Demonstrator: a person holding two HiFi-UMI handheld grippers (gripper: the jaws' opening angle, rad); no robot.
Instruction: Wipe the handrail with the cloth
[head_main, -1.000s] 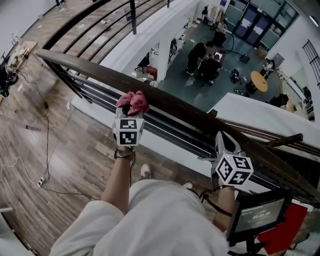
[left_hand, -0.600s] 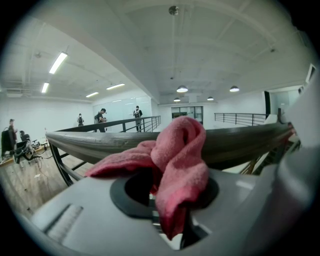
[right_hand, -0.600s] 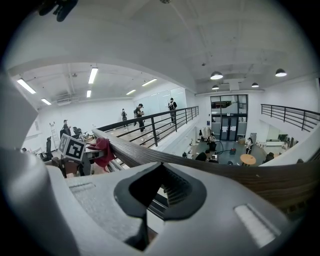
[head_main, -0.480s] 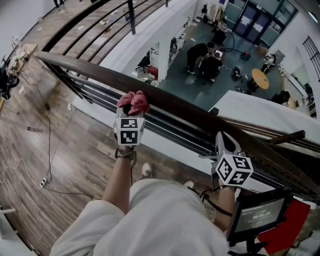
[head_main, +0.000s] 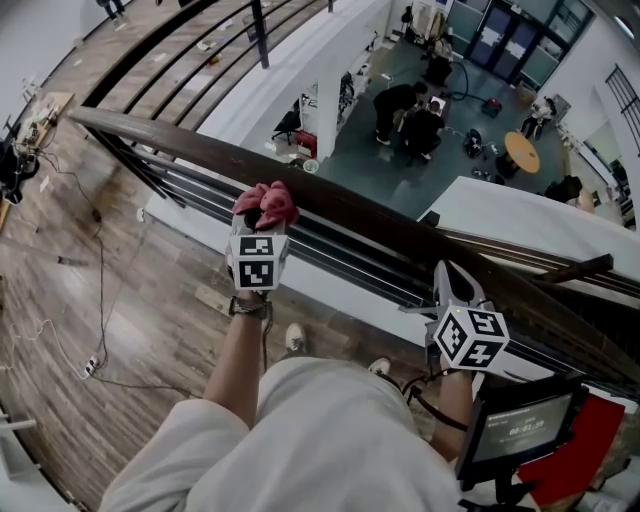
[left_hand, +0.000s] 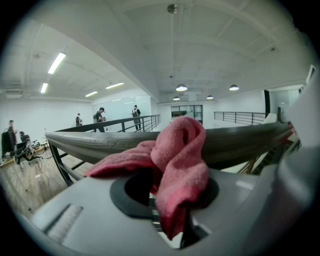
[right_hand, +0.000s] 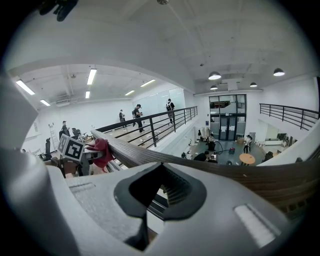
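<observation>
A dark wooden handrail runs from upper left to lower right across the head view. My left gripper is shut on a pink cloth, and the cloth rests against the near side of the rail. In the left gripper view the cloth bunches up between the jaws with the handrail just behind it. My right gripper is shut and empty, close to the rail further right. From the right gripper view, the handrail runs left toward the cloth.
Black metal bars run under the rail. Beyond the rail is a drop to a lower floor with people and a round table. A tablet screen sits at my lower right. Cables lie on the wooden floor.
</observation>
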